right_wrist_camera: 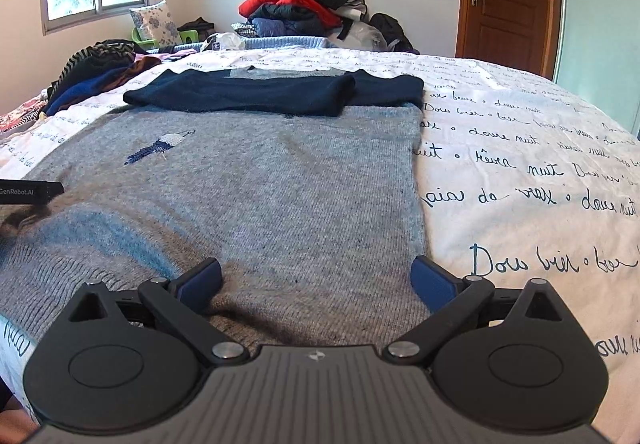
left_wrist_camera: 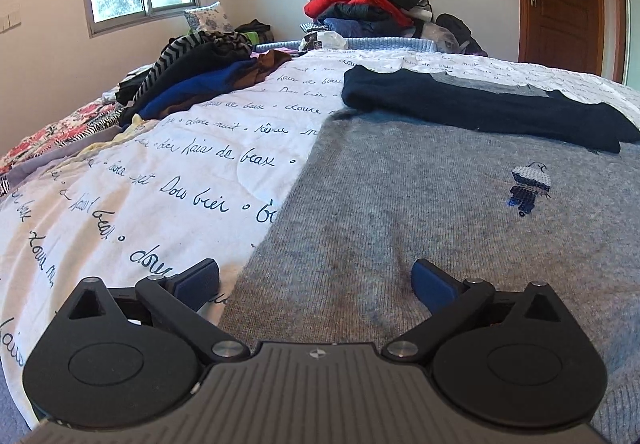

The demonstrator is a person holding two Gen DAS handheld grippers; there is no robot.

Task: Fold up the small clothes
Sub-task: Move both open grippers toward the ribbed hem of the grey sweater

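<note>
In the left wrist view, the left edge of the grey knitted sweater with a small blue embroidered figure (left_wrist_camera: 400,212) is seen against the white bedcover printed with dark script (left_wrist_camera: 140,184); a heap of striped, blue and brown clothes (left_wrist_camera: 200,72) is shown ahead and to the left of the fingers. The left gripper (left_wrist_camera: 316,280) is spread wide with nothing between its blue pads; the sweater's left edge runs between them, the left pad over bedcover, the right over knit.

In the right wrist view, the sweater's right edge and a black bar lettered GenRobot.AI (right_wrist_camera: 30,191) at the left border are shown instead. The right gripper (right_wrist_camera: 316,280) is likewise wide apart and empty, its right pad just beside the edge. The folded navy sleeves (right_wrist_camera: 260,94) lie across the sweater's far end, well ahead of the fingers
</note>
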